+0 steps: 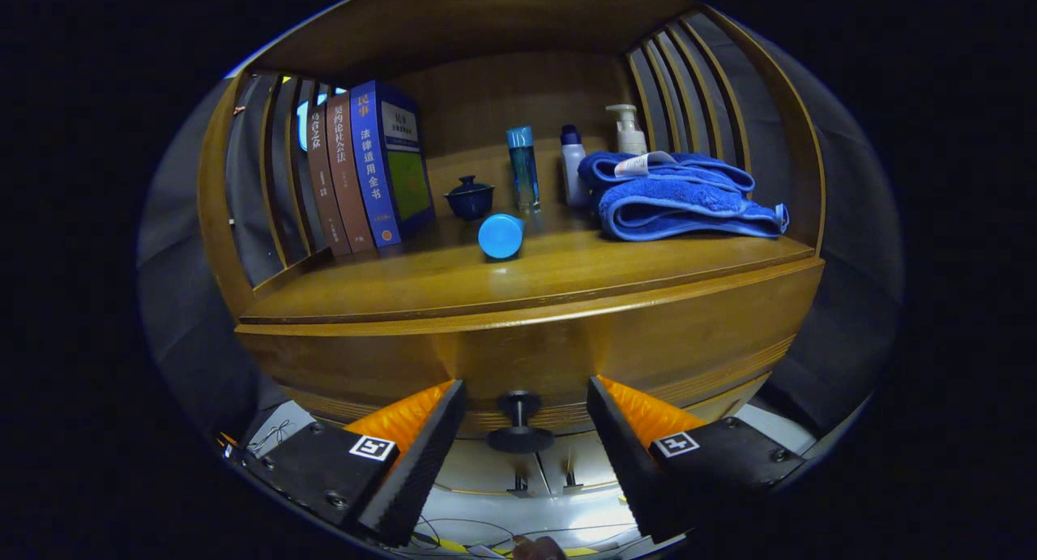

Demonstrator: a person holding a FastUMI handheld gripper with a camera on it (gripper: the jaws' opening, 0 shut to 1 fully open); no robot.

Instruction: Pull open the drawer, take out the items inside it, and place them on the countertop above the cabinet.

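Wooden cabinet countertop point(389, 288), left to right: upright books point(364, 171), a dark lidded cup point(469, 197), bottles point(523, 168), a folded blue towel point(680, 199). Below, the gripper point(525, 410) fingers are spread around the drawer point(567, 353) knob point(519, 426), apparently without touching it.

The gripper view looks forward, close to the drawer point(527, 357); its knob point(519, 418) sits between the spread fingers; the countertop point(518, 280) lies beyond.

The gripper point(525, 430) is showing two wedge-shaped fingers with ribbed inner faces, standing apart. Each finger is sitting on a dark, flat block that is carrying a small square black-and-white marker and round screws.
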